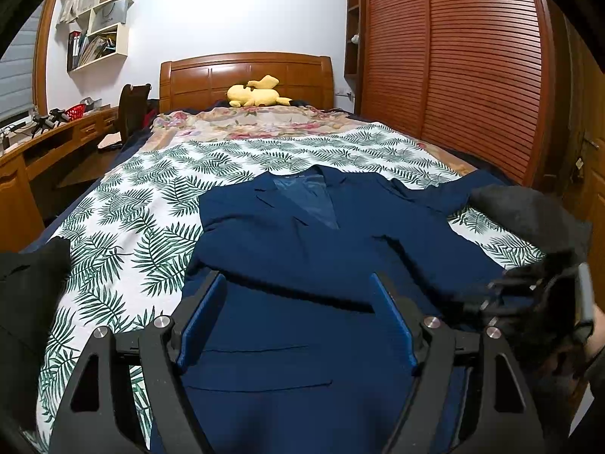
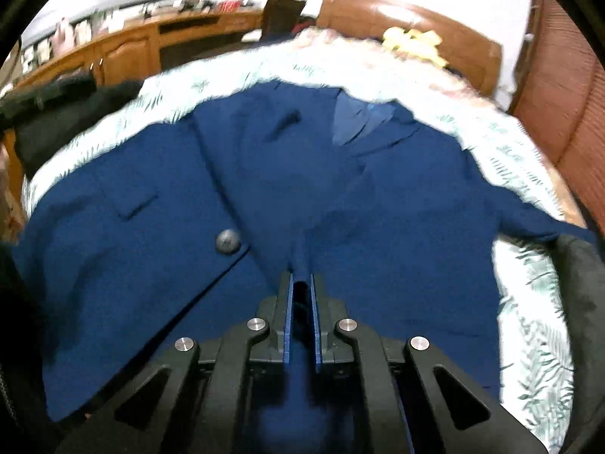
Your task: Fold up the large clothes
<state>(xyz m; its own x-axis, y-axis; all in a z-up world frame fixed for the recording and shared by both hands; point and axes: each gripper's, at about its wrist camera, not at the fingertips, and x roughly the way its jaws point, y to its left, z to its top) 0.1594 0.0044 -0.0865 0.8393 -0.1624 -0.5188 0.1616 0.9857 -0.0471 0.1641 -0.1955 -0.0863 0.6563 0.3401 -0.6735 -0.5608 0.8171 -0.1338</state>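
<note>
Navy suit jacket (image 1: 302, 249) lies face up, spread flat on a bed covered by a white sheet with green fern leaves (image 1: 124, 227), its collar toward the wooden headboard (image 1: 245, 75) and its hem toward the cameras. The lapels open on a lighter blue lining (image 1: 310, 200). In the right wrist view a dark round button (image 2: 228, 242) sits near the front edge of one panel, with a flap pocket (image 2: 138, 206) just beyond it.

The left hand-held gripper (image 1: 298, 283) hovers over the lower part of the jacket with its blue-padded fingers (image 1: 204, 314) well apart; cloth shows between them, but the pads do not press on it. The right hand-held gripper (image 2: 301, 283) has its fingers drawn together on a raised pinch of the jacket's fabric near the middle front, the cloth rising into a small ridge at the fingertips. This view is blurred. In the left wrist view the right hand-held gripper shows as a dark blur at the right edge (image 1: 529, 295), over the jacket's side.

A yellow plush toy (image 1: 257, 92) rests at the head of the bed on a floral blanket (image 1: 249, 121). Dark garments lie at the bed's left edge (image 1: 34, 302) and right edge (image 1: 529, 212). A slatted wooden wardrobe (image 1: 453, 56) stands on the right, a wooden bench (image 1: 56, 140) and wall shelves (image 1: 102, 26) on the left.
</note>
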